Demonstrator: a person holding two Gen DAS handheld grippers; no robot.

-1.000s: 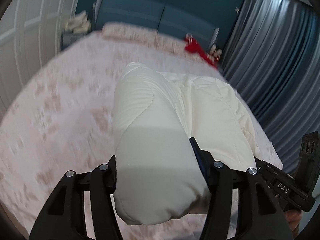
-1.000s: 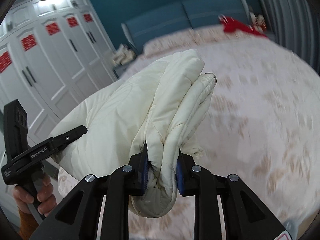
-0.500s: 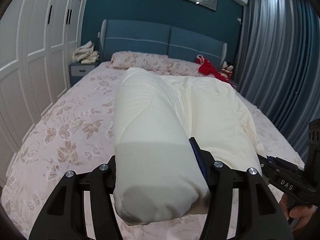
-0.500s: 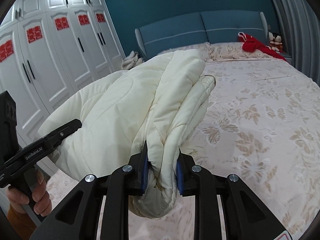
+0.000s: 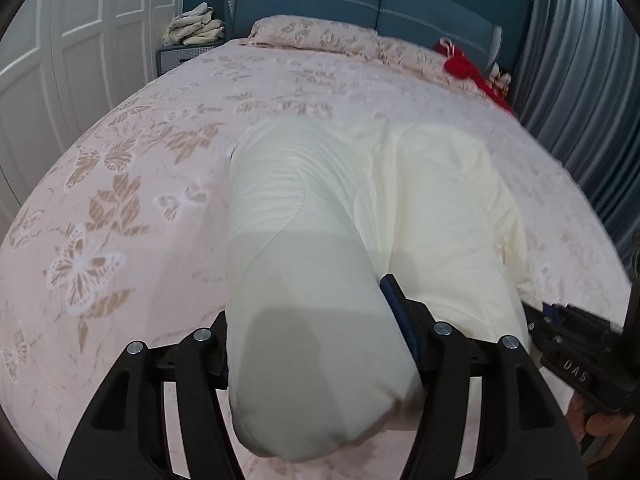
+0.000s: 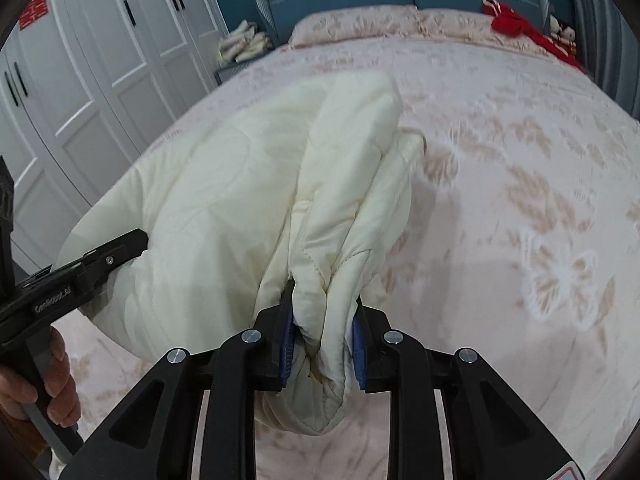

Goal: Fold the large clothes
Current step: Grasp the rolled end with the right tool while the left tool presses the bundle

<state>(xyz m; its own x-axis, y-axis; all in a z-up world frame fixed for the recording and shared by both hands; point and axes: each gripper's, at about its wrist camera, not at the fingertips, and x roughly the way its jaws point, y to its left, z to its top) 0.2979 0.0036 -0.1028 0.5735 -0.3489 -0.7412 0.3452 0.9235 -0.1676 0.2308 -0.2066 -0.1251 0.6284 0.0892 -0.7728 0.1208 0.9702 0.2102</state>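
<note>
The bed [image 5: 160, 184] with its butterfly-print cover fills both views, headboard [image 5: 384, 4] at the far end. Over the foot end hangs the cream padded jacket [image 5: 360, 200], bundled thick, its long axis running across the bed between the two grippers. The left gripper [image 5: 316, 344] has a fat roll of it between wide-set jaws that have just been opening a little, the roll filling the gap. The right gripper [image 6: 322, 340] pinches a bunched edge tight between its narrow-set blue pads [image 6: 357, 346]. A red garment [image 6: 516, 24] lies by the pillows.
</note>
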